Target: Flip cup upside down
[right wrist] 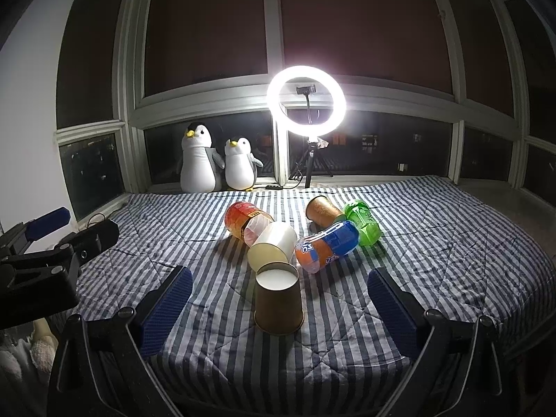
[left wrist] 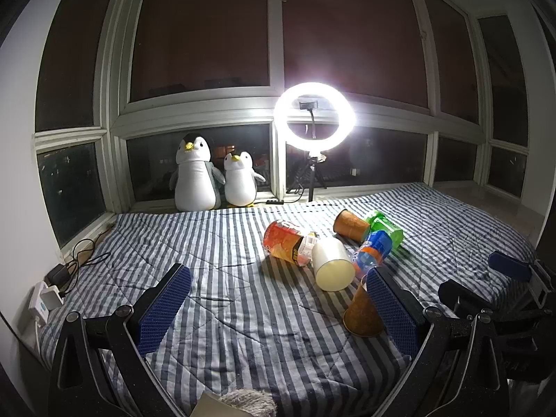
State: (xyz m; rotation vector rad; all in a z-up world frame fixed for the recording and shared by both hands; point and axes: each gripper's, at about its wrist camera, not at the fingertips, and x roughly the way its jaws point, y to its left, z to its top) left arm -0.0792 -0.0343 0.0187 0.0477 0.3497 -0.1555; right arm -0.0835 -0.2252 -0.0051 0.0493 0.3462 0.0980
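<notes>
A brown paper cup [right wrist: 278, 300] stands upside down on the striped bedcover, wide rim down and white base up. In the right wrist view it sits between my open right gripper's [right wrist: 279, 299] blue pads, touching neither. In the left wrist view the same cup [left wrist: 361, 311] is partly hidden behind my left gripper's right pad [left wrist: 391, 309]. My left gripper [left wrist: 278, 307] is open and empty, to the left of the cup. A second brown cup [right wrist: 321, 210] lies on its side farther back, also seen in the left wrist view [left wrist: 349, 225].
A white cup [right wrist: 272, 248], an orange-red bottle [right wrist: 243, 224], a blue-orange bottle [right wrist: 326, 246] and a green bottle [right wrist: 363, 220] lie in a cluster behind the cup. A ring light [right wrist: 306, 100] and plush penguins [right wrist: 199, 160] stand at the window. Cables and a charger [left wrist: 48, 299] lie at the left edge.
</notes>
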